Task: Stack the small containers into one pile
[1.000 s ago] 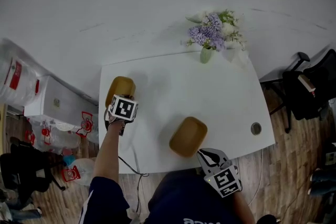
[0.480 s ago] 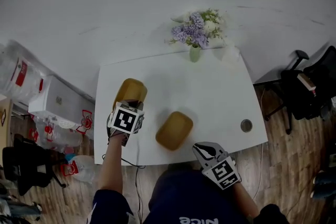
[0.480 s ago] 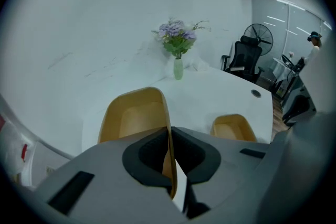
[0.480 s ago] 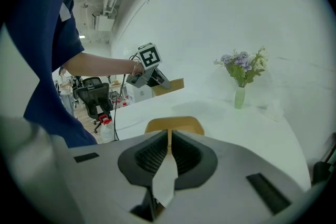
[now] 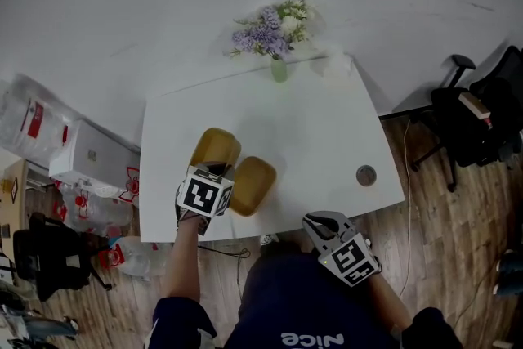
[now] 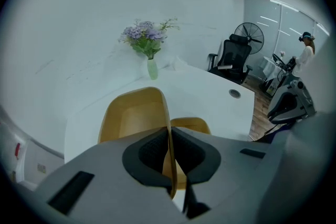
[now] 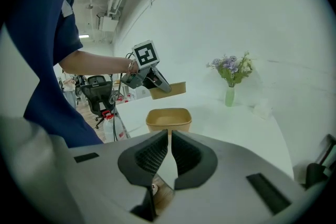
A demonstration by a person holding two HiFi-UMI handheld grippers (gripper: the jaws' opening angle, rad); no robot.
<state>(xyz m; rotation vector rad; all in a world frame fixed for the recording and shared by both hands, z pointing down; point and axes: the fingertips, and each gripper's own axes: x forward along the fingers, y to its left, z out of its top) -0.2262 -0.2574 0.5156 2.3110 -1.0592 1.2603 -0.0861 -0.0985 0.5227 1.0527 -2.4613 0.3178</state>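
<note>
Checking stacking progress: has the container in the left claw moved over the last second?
Yes. The held container in the left claw has moved right, away from the left edge of the table, to just beside the resting container.

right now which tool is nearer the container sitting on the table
Left. The left tool, gripping the other container, is beside the resting container; the right tool is off the table's edge.

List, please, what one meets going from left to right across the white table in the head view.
In order: held tan container → second tan container, set down → green vase with flowers → round cable hole.
</note>
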